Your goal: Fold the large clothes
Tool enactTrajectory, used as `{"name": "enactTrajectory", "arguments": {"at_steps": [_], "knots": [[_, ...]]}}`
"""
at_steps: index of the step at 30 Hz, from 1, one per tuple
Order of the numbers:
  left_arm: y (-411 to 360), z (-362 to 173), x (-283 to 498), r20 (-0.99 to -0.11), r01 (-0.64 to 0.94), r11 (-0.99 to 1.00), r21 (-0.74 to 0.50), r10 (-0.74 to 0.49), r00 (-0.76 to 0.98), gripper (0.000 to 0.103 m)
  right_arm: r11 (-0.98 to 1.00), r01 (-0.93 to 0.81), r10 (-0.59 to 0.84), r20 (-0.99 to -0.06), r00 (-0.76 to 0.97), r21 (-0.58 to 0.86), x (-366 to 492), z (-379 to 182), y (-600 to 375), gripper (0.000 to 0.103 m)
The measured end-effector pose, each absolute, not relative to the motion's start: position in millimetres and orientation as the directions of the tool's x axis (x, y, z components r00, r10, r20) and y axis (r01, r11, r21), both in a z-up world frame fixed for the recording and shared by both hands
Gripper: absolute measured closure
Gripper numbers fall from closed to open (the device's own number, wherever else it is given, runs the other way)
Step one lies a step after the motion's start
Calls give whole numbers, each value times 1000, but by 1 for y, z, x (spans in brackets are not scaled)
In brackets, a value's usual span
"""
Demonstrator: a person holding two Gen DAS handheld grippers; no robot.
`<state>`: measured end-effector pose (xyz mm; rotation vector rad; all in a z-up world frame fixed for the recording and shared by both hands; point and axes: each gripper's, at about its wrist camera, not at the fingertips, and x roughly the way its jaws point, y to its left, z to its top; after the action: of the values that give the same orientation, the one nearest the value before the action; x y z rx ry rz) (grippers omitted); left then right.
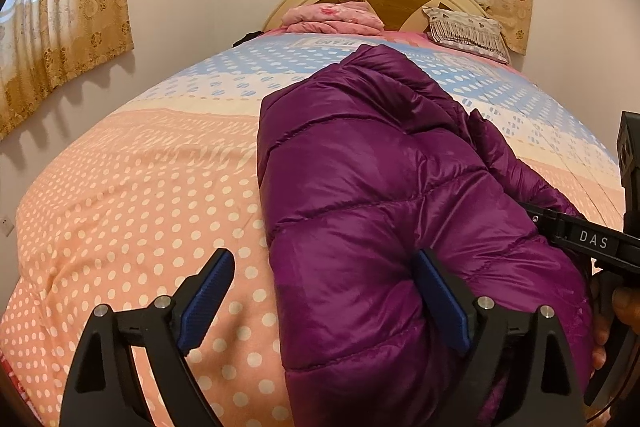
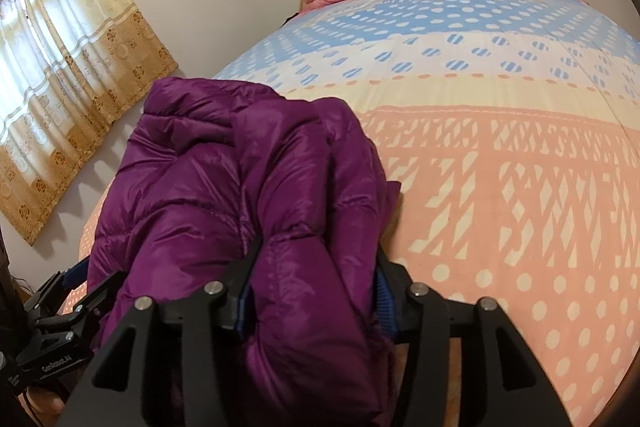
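Note:
A puffy purple quilted jacket (image 1: 384, 187) lies bunched on the bed's dotted quilt (image 1: 140, 187). My left gripper (image 1: 324, 291) is open at the jacket's left near edge; its right finger (image 1: 440, 299) rests against the fabric and its left finger (image 1: 208, 291) is over the quilt. In the right wrist view the jacket (image 2: 224, 195) fills the near left. My right gripper (image 2: 312, 291) is shut on a thick fold of the jacket, which bulges between the blue pads. The right gripper also shows at the right edge of the left wrist view (image 1: 592, 243).
The quilt (image 2: 500, 167) is peach with white dots near me, blue and cream farther off. A folded pink blanket (image 1: 332, 17) and a striped pillow (image 1: 466, 31) lie by the round headboard (image 1: 404, 1). Curtains (image 1: 60, 27) hang on the left wall.

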<state>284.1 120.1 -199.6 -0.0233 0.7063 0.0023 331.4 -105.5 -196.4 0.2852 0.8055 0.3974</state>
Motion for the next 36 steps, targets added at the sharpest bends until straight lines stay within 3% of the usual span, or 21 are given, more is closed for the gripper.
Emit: {"name": "enactTrajectory", "arguments": {"at_steps": [11,17,25,31,36], "knots": [[124,-200,282,-650,-25,999,-41,-8,760,9,923,-207,379,-669,639,326,331,-194,-104,34],[124,-193,273,-638,-44,999,-13,26,770,10,939,-206,341,-670,659,276,322,-181,-104,33],[126,-127,225,-523,-84,996,-11,66,850,10,953,-228,303,-589,749,201,269,-117,-108,25],[133,-67,174,-406,-91,994,-57,60,912,10,956,-265,294,-479,827,128,209,-64,-103,13],[138,-45,144,-339,-91,993,-70,63,939,9,951,-286,309,-403,862,116,180,-35,-103,13]]}}
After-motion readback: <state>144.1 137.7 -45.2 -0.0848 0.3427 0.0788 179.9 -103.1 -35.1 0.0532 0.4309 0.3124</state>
